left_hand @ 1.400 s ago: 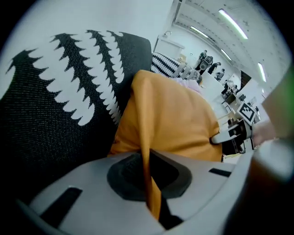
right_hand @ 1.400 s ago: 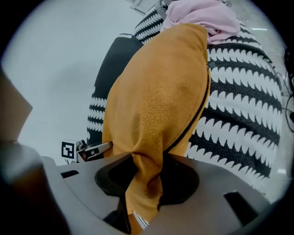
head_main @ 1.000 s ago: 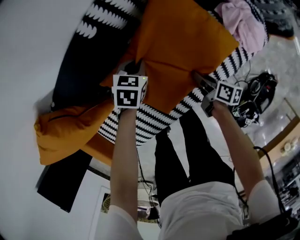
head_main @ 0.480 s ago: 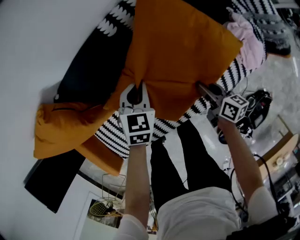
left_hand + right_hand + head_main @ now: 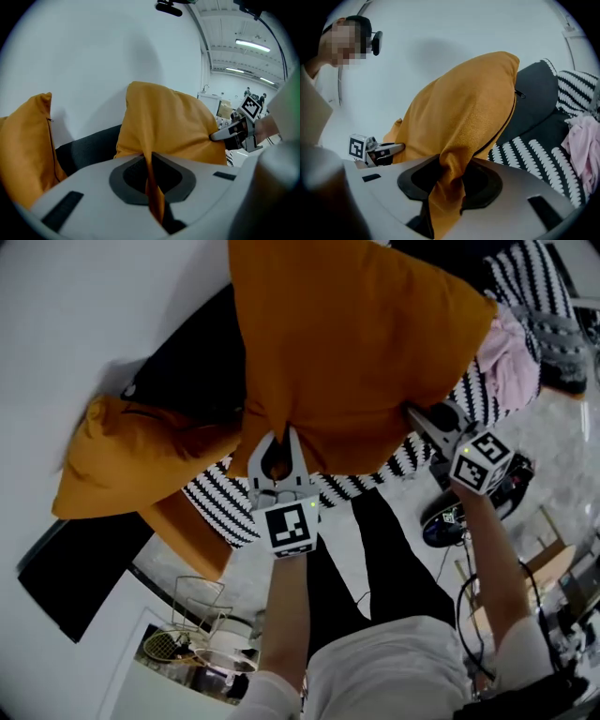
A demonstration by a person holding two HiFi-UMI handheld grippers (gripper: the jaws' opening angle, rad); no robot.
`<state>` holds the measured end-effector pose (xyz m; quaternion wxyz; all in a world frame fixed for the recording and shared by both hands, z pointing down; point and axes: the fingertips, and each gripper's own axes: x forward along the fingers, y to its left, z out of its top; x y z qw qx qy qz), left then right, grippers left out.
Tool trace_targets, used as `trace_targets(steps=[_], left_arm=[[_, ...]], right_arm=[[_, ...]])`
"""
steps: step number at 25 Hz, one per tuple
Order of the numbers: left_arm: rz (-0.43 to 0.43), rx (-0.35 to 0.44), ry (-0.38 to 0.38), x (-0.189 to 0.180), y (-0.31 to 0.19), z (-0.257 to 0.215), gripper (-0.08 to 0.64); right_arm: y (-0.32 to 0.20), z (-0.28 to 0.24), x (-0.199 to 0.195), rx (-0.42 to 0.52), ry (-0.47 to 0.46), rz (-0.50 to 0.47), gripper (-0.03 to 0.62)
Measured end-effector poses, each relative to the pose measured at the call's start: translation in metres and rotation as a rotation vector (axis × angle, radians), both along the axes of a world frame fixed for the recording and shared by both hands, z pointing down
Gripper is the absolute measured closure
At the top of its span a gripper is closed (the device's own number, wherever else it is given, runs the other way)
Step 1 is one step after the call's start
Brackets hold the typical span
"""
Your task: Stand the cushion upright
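Note:
The orange cushion [image 5: 356, 343] is raised off the sofa, its near edge pinched at two places. My left gripper [image 5: 275, 439] is shut on a thin fold of its lower left edge, and the fabric runs between the pads in the left gripper view [image 5: 151, 176]. My right gripper [image 5: 419, 418] is shut on a thicker bunch of the lower right corner [image 5: 446, 187]. The cushion [image 5: 464, 112] stands steeply in front of the white wall and the dark sofa back [image 5: 534, 98]. Each gripper shows in the other's view, the right gripper [image 5: 225, 135] and the left gripper [image 5: 389, 149].
A second orange cushion [image 5: 131, 456] leans at the left of the dark sofa. A black-and-white striped throw [image 5: 220, 498] covers the seat, with pink cloth [image 5: 514, 367] at the right. Below the sofa stand a wire basket with rackets [image 5: 187, 634] and dark gear with cables [image 5: 441, 521].
Both grippers have risen with the cushion's near edge in them. The cushion has tipped from lying on the seat to standing steeply against the sofa back. The right gripper has rolled.

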<state>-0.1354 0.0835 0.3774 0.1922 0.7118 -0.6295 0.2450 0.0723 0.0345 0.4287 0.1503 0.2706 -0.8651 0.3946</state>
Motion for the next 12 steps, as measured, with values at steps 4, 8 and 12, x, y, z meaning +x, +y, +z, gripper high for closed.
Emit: trace_targets(steps=[4,8,12], left_arm=[[-0.072,0.062,0.031,-0.012,0.013,-0.014,0.551],[-0.196,0.121,0.058,-0.029,0.03,-0.019,0.551],[-0.298,0.137,0.06,-0.047,0.052,-0.021,0.551]], right_arm=[[-0.014,-0.017,-0.021,0.098,0.054,-0.1,0.445],[-0.026,-0.031,-0.05,0.206,0.083,-0.201,0.445],[-0.036,-0.056,-0.087,0.326,0.099,-0.307,0.445]])
